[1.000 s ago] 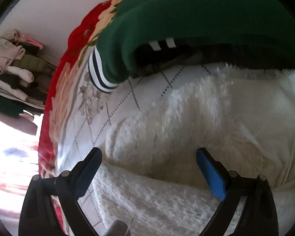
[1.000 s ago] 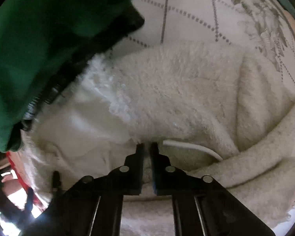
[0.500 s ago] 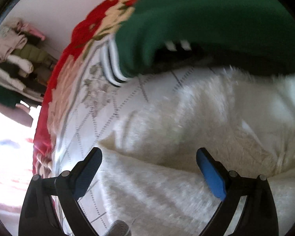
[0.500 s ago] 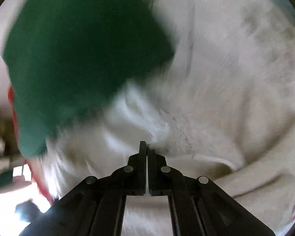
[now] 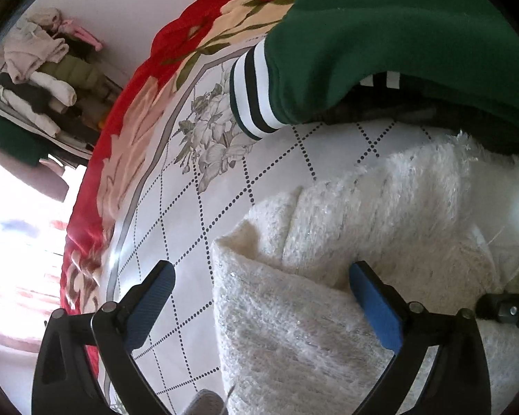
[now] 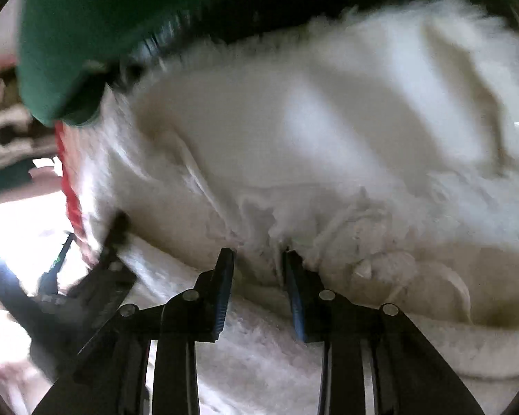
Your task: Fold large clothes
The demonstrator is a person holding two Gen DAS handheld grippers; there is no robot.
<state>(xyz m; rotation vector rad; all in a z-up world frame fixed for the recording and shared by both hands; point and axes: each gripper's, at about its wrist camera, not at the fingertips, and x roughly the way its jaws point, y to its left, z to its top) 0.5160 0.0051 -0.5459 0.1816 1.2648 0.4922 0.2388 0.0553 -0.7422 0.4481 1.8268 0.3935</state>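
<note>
Both tongs (image 5: pixel 259 287) (image 6: pixel 257 259) agape over fluffy white garment (image 5: pixel 328 328).

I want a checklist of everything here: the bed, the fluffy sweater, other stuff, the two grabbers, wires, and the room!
Surface: bedspread, white with dotted diamond lines, grey flowers and a red floral border.
Job's things: fluffy white garment, partly folded, one layer lying over another.
Clutter: green jacket with striped cuff, lying beside the white garment's far edge.
Grippers: left gripper open, over the folded edge; right gripper partly open, fabric between its fingers, view blurred.
Cables: nothing seen.
Surroundings: pile of clothes by a white wall; bright glare at left.
</note>
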